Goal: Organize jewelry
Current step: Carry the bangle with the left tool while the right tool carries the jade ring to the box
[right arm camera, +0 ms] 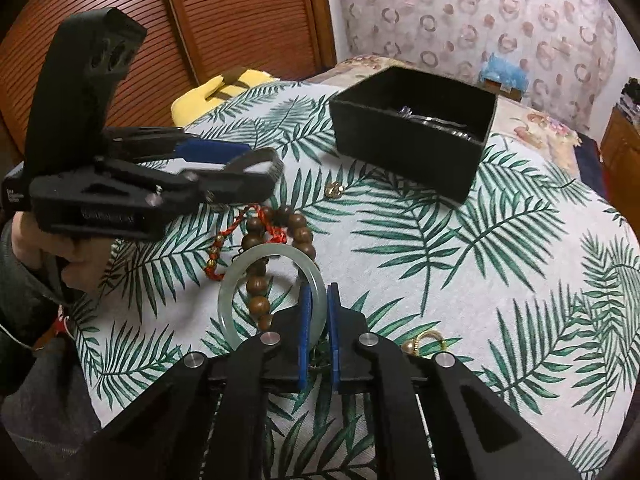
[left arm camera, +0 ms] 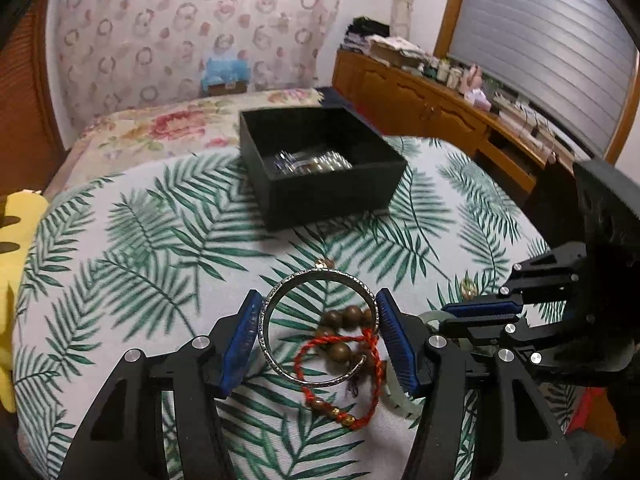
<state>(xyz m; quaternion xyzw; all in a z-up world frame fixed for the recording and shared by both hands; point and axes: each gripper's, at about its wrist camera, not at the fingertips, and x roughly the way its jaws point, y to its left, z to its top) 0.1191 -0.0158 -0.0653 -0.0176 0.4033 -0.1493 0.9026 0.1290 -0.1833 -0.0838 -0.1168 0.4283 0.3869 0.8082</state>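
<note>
My left gripper (left arm camera: 320,336) holds the silver bangle (left arm camera: 320,326) across its width, lifted above the red cord bracelet (left arm camera: 340,384), and my right gripper (right arm camera: 318,320) pinches the rim of the jade bangle (right arm camera: 272,288) with fingers nearly together. The black box (left arm camera: 320,164) sits further back on the leaf-print cloth (left arm camera: 140,240). I should carry each bangle slowly over the box, one at a time, and let go low so nothing bounces out.

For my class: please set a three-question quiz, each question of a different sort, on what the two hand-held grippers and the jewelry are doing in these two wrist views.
1. True or false: the left hand-held gripper holds the silver bangle across its width.
2. Multiple choice: the right hand-held gripper is shut on A) the red cord bracelet B) the pale green bangle C) the wooden bead bracelet.
3. Fill in: the open black box on the leaf-print cloth already holds some ____ jewelry.

Key: 1 true; 2 B; 3 silvery.
</note>
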